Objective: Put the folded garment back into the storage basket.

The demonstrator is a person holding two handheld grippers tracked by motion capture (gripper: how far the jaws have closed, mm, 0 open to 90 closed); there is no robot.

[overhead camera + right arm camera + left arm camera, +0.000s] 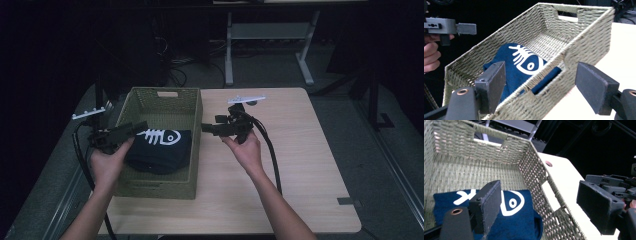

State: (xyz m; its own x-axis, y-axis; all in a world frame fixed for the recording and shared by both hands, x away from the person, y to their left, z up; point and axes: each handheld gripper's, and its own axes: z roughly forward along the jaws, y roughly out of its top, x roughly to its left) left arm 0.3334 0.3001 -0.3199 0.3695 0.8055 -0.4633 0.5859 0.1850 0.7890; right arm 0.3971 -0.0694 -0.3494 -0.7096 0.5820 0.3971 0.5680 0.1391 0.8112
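High view: the folded navy cloth (159, 147) lies in the near half of the woven basket (165, 96), which sits on the table's (300, 165) left side
Long axis: across the basket, side wall to side wall; the fish-skeleton head points toward your right gripper (206, 128)
Left gripper (140, 126): your jaws gape wide above the cloth, gripping nothing
Right gripper: your jaws stand wide apart just outside the basket's right wall, gripping nothing
Look: dark blue, white fish-bone print with a round eye, neatly folded

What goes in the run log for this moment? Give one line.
cloth: folded in basket | left gripper: open, over basket | right gripper: open, beside basket | nothing held
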